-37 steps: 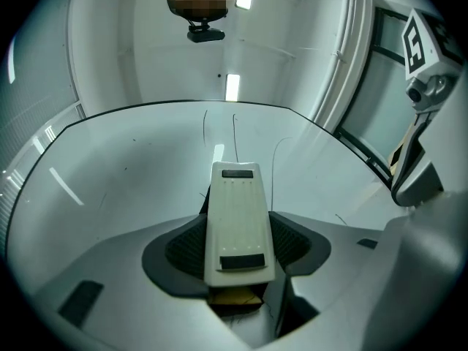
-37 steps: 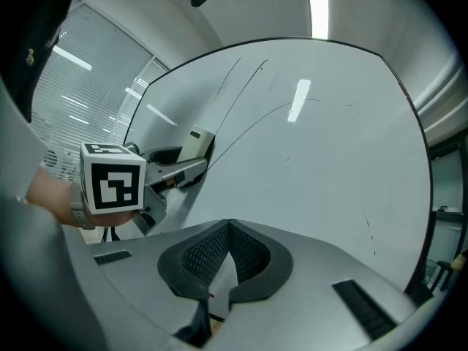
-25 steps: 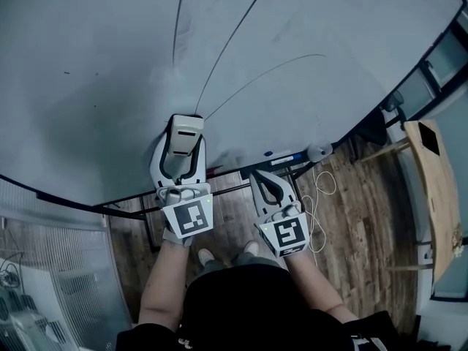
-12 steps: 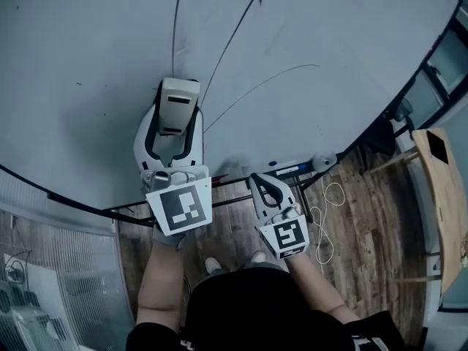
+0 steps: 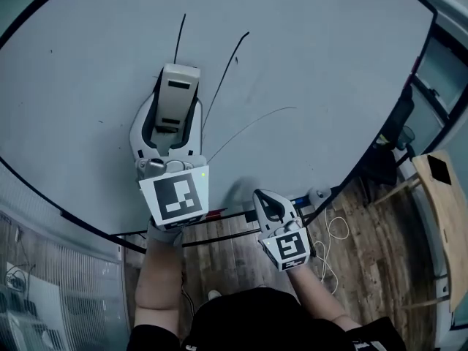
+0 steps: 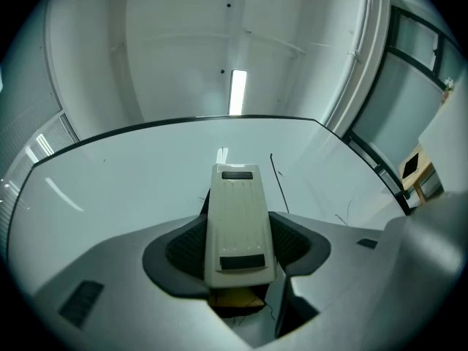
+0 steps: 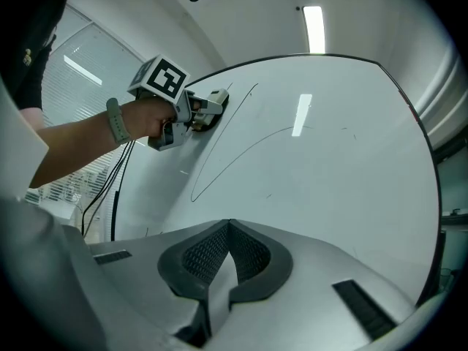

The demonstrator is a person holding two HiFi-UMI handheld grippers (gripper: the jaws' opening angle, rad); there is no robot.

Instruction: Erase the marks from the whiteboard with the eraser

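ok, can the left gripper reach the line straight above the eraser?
Probably yes. The left gripper is shut on the eraser against the whiteboard; the dark line starts just past its top edge, nothing between. The right gripper sits low, clear.

Noted wood-plank floor (image 5: 373, 262) underfoot; wooden table (image 5: 446, 225) at right; ceiling strip light (image 6: 238, 92) lit; dark-framed glazing (image 6: 420, 57) along right side

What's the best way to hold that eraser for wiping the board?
By its two long sides near the rear end, coming from behind, as the left tool holds the eraser now. The narrow block fits between the jaws, leaving its flat underside free to face the whiteboard.
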